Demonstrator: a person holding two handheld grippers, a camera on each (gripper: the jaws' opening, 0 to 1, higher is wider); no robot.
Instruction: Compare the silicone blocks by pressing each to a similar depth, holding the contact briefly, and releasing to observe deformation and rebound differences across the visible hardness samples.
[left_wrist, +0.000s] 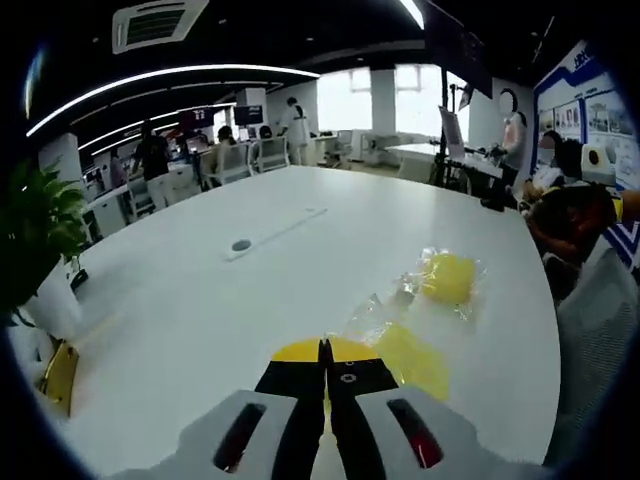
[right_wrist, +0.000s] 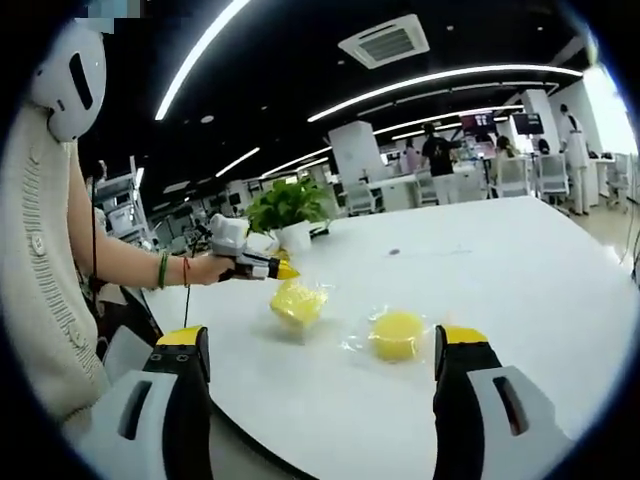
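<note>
White tabletop (left_wrist: 300, 270) runs out through an open office, with a potted plant (right_wrist: 287, 208) on it and desks and people far behind. Nearest in the right gripper view, the right gripper (right_wrist: 320, 350) has its jaws spread wide and holds nothing. Just past them at 12 o'clock lies a round yellow silicone block (right_wrist: 397, 334) in clear wrap; a second bagged block (right_wrist: 298, 301) sits beyond it at 11 o'clock. Farther out at 10 o'clock the left gripper (right_wrist: 283, 270), held by a hand (right_wrist: 205, 268), has its yellow tips next to that second block. In the left gripper view its jaws are closed together, yellow tips pointed low toward the table, with bagged blocks at 1 o'clock. I judge the loose, slick wrap could let a block slide sideways under an off-centre press, spoiling the depth comparison.
</note>
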